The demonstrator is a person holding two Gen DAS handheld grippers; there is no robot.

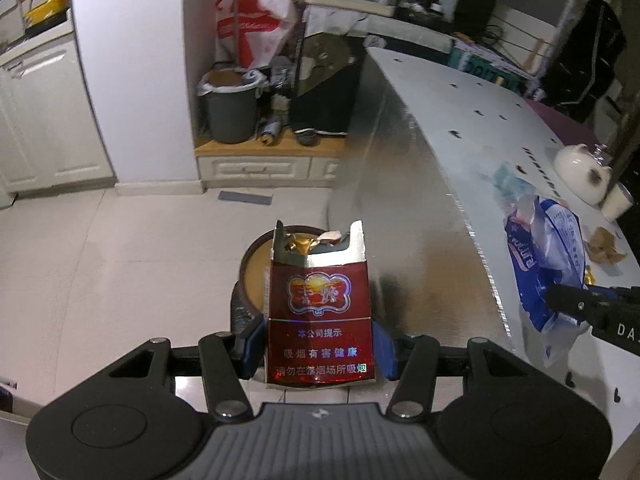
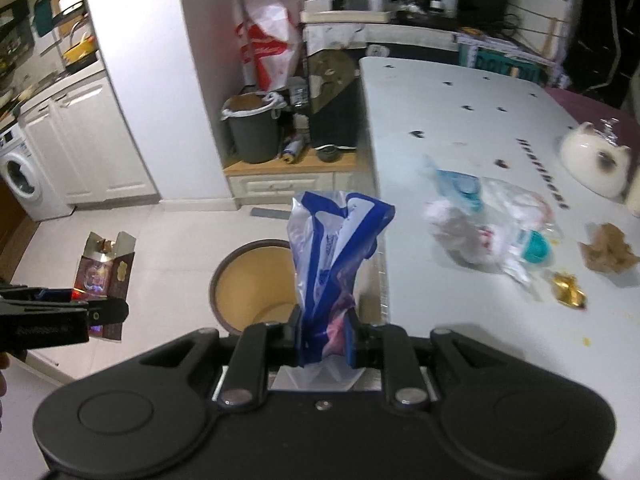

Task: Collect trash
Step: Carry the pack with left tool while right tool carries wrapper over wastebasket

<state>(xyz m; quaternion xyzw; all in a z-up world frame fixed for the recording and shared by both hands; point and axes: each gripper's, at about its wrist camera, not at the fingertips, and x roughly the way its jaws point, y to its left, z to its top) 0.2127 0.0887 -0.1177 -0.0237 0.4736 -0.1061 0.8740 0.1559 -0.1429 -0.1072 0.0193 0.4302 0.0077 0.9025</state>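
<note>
My left gripper (image 1: 320, 348) is clamped on a dark red cigarette pack (image 1: 319, 312), its blue pads pressing both sides of the pack's lower half; the torn top stands open, showing gold foil inside. In that view the pack rises upright in front of a round brown bin (image 1: 250, 276) with a tan inside, which sits on the pale tiled floor (image 1: 100, 248) just behind and below the pack, toward 12 o'clock. My right gripper (image 2: 324, 340) is pinched tight on a crumpled blue-and-clear plastic bag (image 2: 336, 252), which stands up between the jaws; the same bin (image 2: 252, 276) lies at 11 o'clock of the bag, its rim just beside it. From the right wrist view the left gripper (image 2: 104, 312) and its pack (image 2: 106, 268) sit out at 9 o'clock, over the floor. At 3 o'clock runs a white table (image 2: 460, 120), its edge close by the bin. On it lie a heap of clear plastic wrappers with teal pieces (image 2: 492, 224), a scrap of gold foil (image 2: 568, 290), a crumpled brown paper (image 2: 610, 252) and, farther off at 1 o'clock, a white teapot (image 2: 592, 160). Well beyond, at 12 o'clock, a grey trash can with a white liner (image 2: 254, 128) stands on a low wooden ledge beside a red-and-white plastic bag (image 2: 268, 52).
</note>
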